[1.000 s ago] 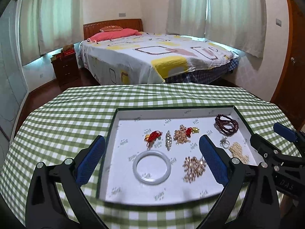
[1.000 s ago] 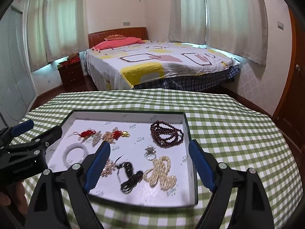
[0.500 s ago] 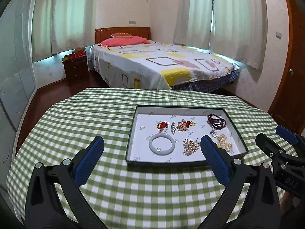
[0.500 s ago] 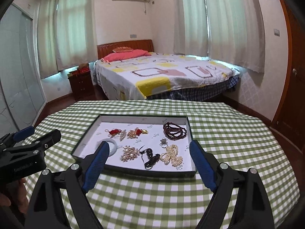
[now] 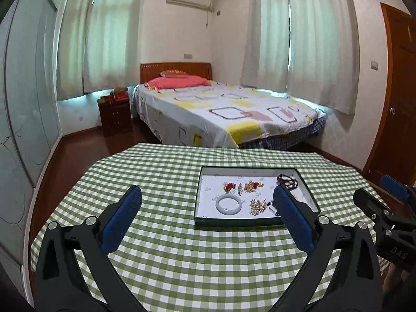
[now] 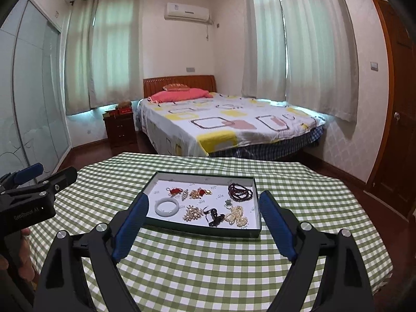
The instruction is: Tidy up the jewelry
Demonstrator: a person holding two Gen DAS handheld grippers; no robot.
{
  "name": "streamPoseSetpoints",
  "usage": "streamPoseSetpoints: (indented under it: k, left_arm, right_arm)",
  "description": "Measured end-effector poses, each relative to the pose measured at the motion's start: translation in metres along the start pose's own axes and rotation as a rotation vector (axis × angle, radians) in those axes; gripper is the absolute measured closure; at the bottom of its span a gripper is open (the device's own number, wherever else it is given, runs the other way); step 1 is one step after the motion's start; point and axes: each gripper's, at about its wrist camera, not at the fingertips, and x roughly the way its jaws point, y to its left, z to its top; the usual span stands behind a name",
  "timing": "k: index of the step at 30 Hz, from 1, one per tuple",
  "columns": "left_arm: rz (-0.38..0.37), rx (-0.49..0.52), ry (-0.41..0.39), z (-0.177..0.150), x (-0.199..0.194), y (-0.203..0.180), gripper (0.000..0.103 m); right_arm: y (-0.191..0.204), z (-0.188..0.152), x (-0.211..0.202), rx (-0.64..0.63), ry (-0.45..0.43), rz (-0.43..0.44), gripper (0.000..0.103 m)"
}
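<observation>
A dark green tray [image 5: 234,222] [image 6: 202,227] with a white lining sits on the checked table. In it lie a white bangle [image 5: 228,205] [image 6: 167,207], a dark red bead bracelet [image 5: 287,179] [image 6: 240,192], a gold brooch [image 5: 258,206] [image 6: 192,213], a red knot charm [image 5: 228,186], a pearl piece [image 6: 236,215] and a black piece [image 6: 215,214]. My left gripper [image 5: 206,191] hangs open, back from the tray's near edge. My right gripper [image 6: 204,196] is open too, short of the tray. Neither holds anything.
The round table wears a green checked cloth [image 5: 182,260], with bare cloth to the left of the tray. Beyond it stand a bed [image 5: 221,114], a dark nightstand [image 5: 114,114] and a wooden door [image 5: 395,104]. A hand [image 6: 15,249] grips the left tool.
Both grippers have drawn back and risen from above the tray, which now looks smaller and farther off. The jaws stayed open and the jewelry has not moved.
</observation>
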Motion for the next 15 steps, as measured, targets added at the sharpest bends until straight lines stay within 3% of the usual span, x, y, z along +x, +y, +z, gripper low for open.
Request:
streamPoseSetpoints:
  k: [15]
  left_arm:
    - [-0.007, -0.010, -0.057, -0.001, -0.038, 0.005, 0.004]
  right_arm:
    - [0.010, 0.002, -0.029, -0.030, -0.063, 0.002, 0.019]
